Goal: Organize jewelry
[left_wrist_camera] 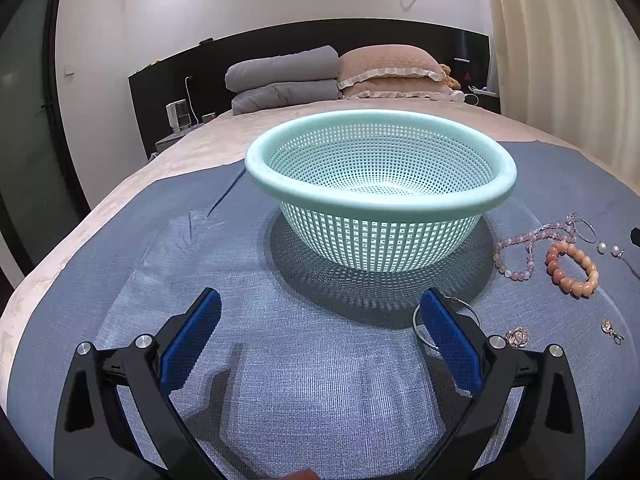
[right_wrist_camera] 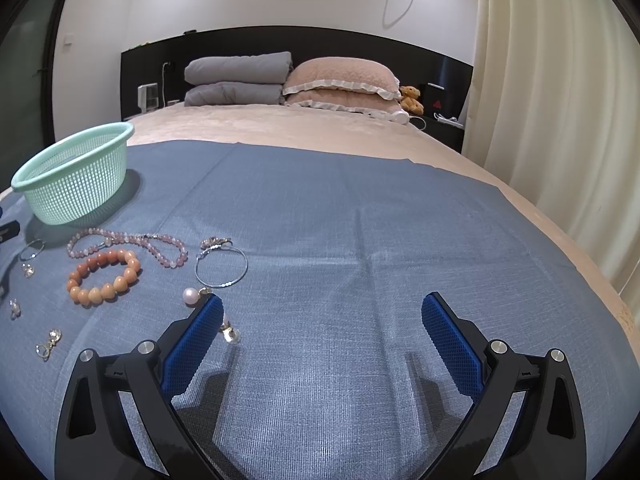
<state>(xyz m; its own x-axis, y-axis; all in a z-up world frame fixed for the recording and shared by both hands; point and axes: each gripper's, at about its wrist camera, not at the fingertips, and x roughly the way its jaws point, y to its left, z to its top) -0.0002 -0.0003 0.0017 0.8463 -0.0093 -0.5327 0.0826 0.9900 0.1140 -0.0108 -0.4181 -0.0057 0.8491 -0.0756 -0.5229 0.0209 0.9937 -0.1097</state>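
Observation:
A mint green mesh basket [left_wrist_camera: 380,196] stands on the blue cloth [left_wrist_camera: 320,360], straight ahead of my open, empty left gripper [left_wrist_camera: 320,316]; it looks empty. In the right wrist view the basket [right_wrist_camera: 72,176] is at far left. Jewelry lies between: an orange bead bracelet [right_wrist_camera: 104,276] [left_wrist_camera: 572,268], a pink bead strand [right_wrist_camera: 128,246] [left_wrist_camera: 524,248], a silver bangle [right_wrist_camera: 222,266], pearl earrings [right_wrist_camera: 191,296], small charms [right_wrist_camera: 48,344]. A silver ring [left_wrist_camera: 444,320] lies by my left gripper's right finger. My right gripper [right_wrist_camera: 322,320] is open and empty; its left finger sits beside the pearl earrings.
The cloth covers a beige bed [right_wrist_camera: 280,128] with grey folded quilts [right_wrist_camera: 240,80], pink pillows [right_wrist_camera: 340,84] and a teddy bear [right_wrist_camera: 412,98] at the headboard. A curtain [right_wrist_camera: 560,100] hangs on the right. A dark object [right_wrist_camera: 8,230] lies left of the jewelry.

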